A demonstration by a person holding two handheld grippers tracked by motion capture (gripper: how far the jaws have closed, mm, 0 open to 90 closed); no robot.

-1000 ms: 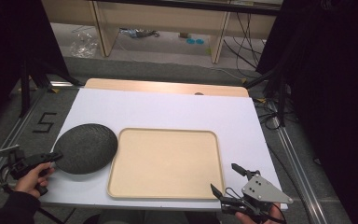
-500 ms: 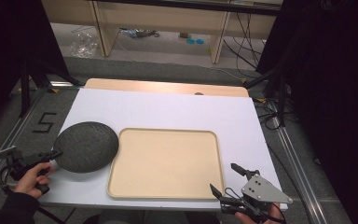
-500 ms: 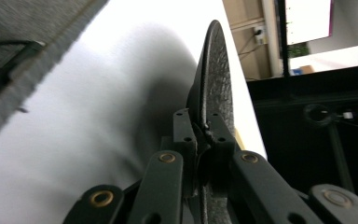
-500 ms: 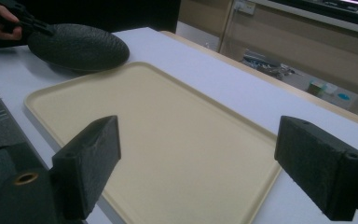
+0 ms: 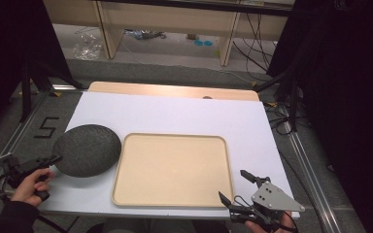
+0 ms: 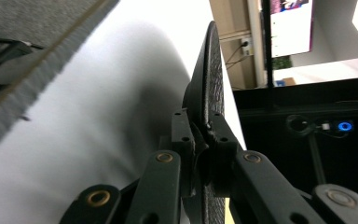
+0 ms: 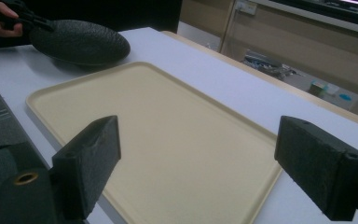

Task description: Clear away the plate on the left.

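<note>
A dark, rough-surfaced round plate (image 5: 87, 149) rests on the white table, left of a beige tray (image 5: 172, 170). My left gripper (image 5: 53, 160) is shut on the plate's left rim, held by a hand at the table's left edge. In the left gripper view the jaws pinch the plate (image 6: 209, 88) edge-on at the gripper's tips (image 6: 204, 135). My right gripper (image 5: 235, 187) is open at the front right corner, just off the tray's near right corner. In the right gripper view its jaws stand wide apart over the tray (image 7: 168, 135), with the plate (image 7: 79, 42) far off.
The white table (image 5: 175, 114) has a wooden strip along its far edge. Beyond it are wooden furniture legs, cables and a plastic bag on the floor. A metal rail runs beside the table on the right. A "5" mark (image 5: 46, 127) is on the floor at left.
The plate has shifted a little to the left with my left gripper on its rim. My right gripper has stayed where it was.
</note>
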